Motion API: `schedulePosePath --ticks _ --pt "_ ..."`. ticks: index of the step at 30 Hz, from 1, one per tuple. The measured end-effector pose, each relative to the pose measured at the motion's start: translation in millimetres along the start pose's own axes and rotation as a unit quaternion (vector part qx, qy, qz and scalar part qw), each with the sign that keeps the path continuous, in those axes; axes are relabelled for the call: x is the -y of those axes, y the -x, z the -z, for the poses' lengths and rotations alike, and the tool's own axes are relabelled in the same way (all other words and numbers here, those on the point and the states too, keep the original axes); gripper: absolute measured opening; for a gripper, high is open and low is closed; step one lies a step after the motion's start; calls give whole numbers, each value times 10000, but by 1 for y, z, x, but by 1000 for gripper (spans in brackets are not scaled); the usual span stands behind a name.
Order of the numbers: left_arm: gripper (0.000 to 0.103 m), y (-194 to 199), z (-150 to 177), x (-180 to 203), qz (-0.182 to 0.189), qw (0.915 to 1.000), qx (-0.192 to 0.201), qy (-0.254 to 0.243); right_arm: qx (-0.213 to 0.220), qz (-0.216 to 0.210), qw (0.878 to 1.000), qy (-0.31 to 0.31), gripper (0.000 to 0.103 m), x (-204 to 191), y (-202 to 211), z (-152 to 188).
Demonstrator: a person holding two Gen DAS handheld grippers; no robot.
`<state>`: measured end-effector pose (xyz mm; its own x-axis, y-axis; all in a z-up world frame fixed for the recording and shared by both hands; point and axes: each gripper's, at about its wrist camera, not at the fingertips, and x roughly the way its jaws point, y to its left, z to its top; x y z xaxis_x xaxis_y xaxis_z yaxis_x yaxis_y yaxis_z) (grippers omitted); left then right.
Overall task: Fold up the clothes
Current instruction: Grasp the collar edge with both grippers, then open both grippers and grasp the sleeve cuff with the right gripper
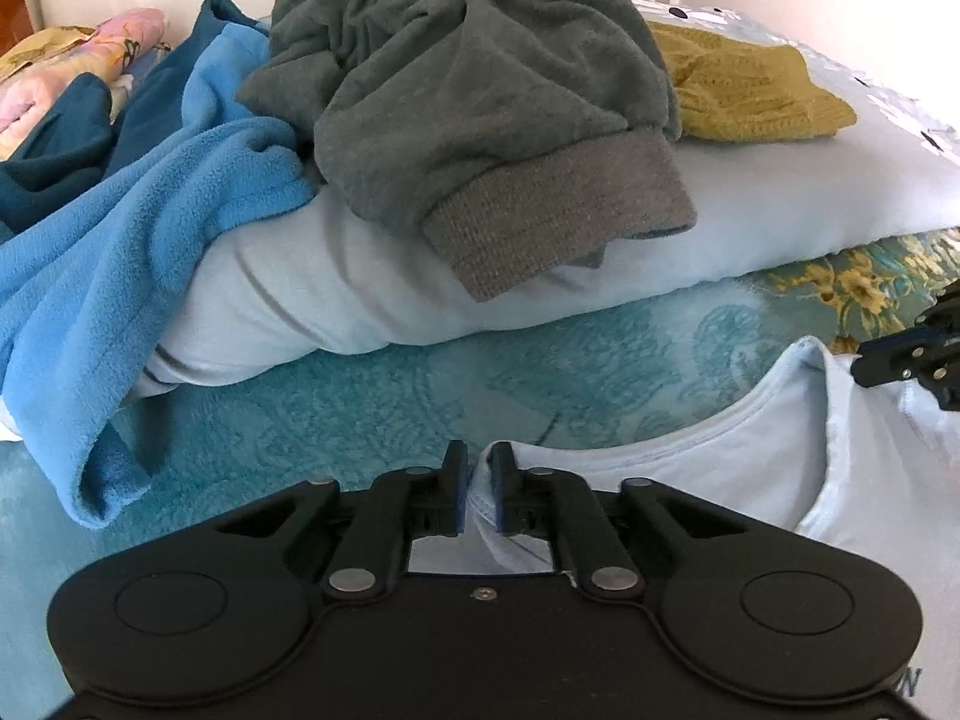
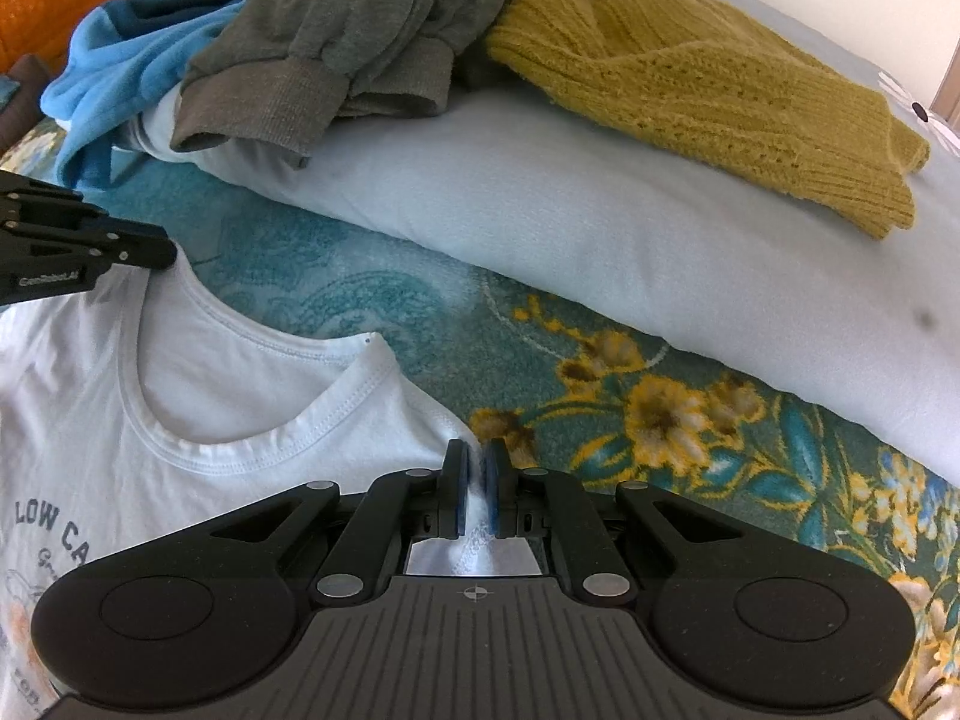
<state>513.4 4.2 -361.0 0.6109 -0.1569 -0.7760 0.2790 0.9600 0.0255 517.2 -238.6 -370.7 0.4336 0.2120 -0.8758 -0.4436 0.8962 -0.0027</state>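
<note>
Currently the left gripper [image 1: 479, 483] and right gripper [image 2: 477, 480] each pinch a shoulder of the flat white T-shirt [image 2: 198, 396]; folding has not begun, and the heaped garments [image 2: 372, 30] remain unfolded.

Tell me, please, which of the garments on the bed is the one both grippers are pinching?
The white T-shirt, lying flat with each shoulder clamped by the left gripper and right gripper; the grey sweatshirt, mustard sweater and blue fleece lie untouched.

Sweaters [image 2: 708, 90] on pillow [image 2: 600, 228] behind T-shirt [image 2: 240, 396]
</note>
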Motion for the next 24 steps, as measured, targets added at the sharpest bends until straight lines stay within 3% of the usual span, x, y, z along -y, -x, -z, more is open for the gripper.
schedulePosePath --ticks 1,2,4,9,11,14,19,24 --pt "14 4 -1 0 57 10000 16 20 14 -17 10000 -3 5 0 2 0" --pt "28 8 -2 -1 111 9999 37 38 50 -38 10000 -19 6 0 6 -1" --pt "46 24 -2 -2 100 9996 249 56 173 -55 9998 -85 11 0 17 -1" --pt "50 69 9 -7 -125 9972 625 390 496 -3 9977 -462 15 4 57 14" --pt "61 91 19 -6 -238 9955 768 507 616 26 9958 -678 15 5 76 26" --pt "66 124 42 -6 -370 9920 942 752 679 169 9921 -1041 15 2 107 60" --pt "66 164 84 0 -361 9902 760 1116 637 512 9826 -1670 15 -7 154 125" --pt "66 194 118 11 -343 9896 564 1279 503 1062 9607 -2515 15 -11 198 198"
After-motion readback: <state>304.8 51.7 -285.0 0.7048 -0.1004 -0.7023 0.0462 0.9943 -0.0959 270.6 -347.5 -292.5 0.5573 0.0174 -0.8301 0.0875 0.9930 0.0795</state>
